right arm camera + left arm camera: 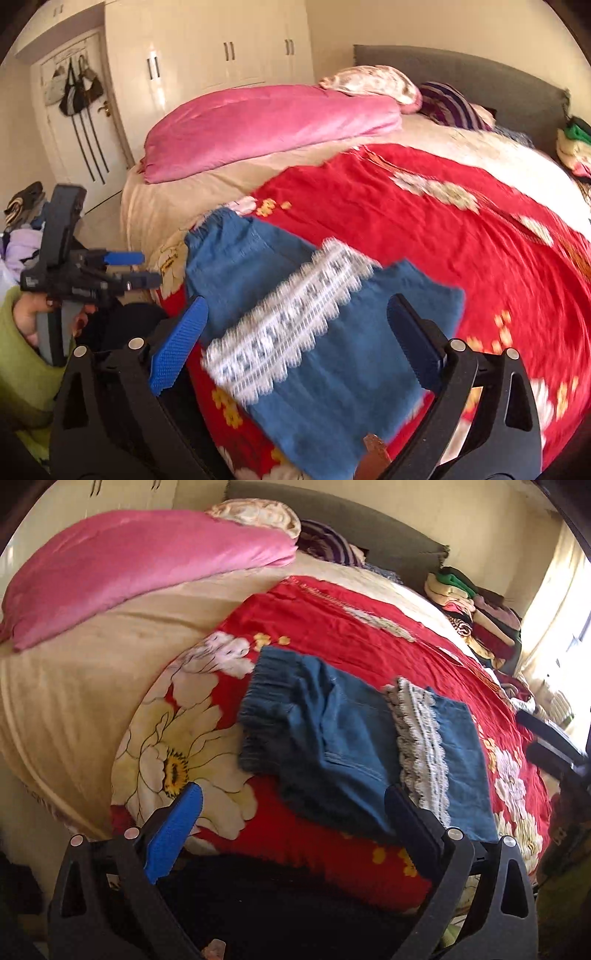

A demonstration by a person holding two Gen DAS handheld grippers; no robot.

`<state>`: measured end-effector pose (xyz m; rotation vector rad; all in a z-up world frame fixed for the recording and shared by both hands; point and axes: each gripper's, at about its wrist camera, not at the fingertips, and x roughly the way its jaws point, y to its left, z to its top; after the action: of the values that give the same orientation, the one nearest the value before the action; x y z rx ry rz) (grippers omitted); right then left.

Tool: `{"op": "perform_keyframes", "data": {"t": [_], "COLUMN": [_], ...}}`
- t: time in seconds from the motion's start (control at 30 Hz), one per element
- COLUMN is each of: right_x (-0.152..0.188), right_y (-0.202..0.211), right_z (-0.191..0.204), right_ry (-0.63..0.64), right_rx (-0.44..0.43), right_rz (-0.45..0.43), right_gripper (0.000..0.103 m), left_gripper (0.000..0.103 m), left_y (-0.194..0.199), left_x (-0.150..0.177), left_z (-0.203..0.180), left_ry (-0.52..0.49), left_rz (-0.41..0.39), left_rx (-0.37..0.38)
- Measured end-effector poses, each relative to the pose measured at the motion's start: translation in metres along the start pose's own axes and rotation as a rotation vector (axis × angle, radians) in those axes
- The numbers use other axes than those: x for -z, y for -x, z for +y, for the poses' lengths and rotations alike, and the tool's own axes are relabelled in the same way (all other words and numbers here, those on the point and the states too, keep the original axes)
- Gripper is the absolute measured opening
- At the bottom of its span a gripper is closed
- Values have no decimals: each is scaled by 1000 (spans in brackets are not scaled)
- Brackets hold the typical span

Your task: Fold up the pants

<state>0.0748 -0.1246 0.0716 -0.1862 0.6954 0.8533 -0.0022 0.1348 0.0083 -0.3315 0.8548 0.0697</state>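
Blue denim pants (332, 738) with a white lace trim band (421, 749) lie folded on the red floral bedspread (332, 627). Their elastic waistband (266, 701) points toward the pink pillow. My left gripper (295, 819) is open and empty, hovering just in front of the pants' near edge. In the right wrist view the pants (332, 362) and lace band (280, 325) lie under my right gripper (299, 332), which is open and empty above them. The left gripper (133, 269) shows at the left, held in a hand.
A pink pillow (140, 568) and striped cushions (328, 542) lie at the head of the bed. A pile of folded clothes (476, 620) sits at the far right edge. A white wardrobe (221, 48) and a door with hanging bags (77, 92) stand behind.
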Motion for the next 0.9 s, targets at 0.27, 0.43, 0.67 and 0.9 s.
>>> {"op": "perform_keyframes", "data": {"t": [0.27,0.43,0.67,0.9], "right_x": [-49,-75,-85,-69], "right_y": [-69,-116,-184,-226], "right_z": [13,27,60,86], "right_ry": [48,87,162,233], "right_rx": [-90,-157,-264,-325], "right_rz": [67,126,274,383], "right_gripper": [92,92,92,57], "left_gripper": [95,55,25,25], "left_y": [-25,-45,-67,-71], "left_x": [3,3,8,12], "left_z": [13,18,17,20], "left_ry": [95,152,145,166], "left_rz": [48,78,105,106], "left_rx": [96,149,185,225]}}
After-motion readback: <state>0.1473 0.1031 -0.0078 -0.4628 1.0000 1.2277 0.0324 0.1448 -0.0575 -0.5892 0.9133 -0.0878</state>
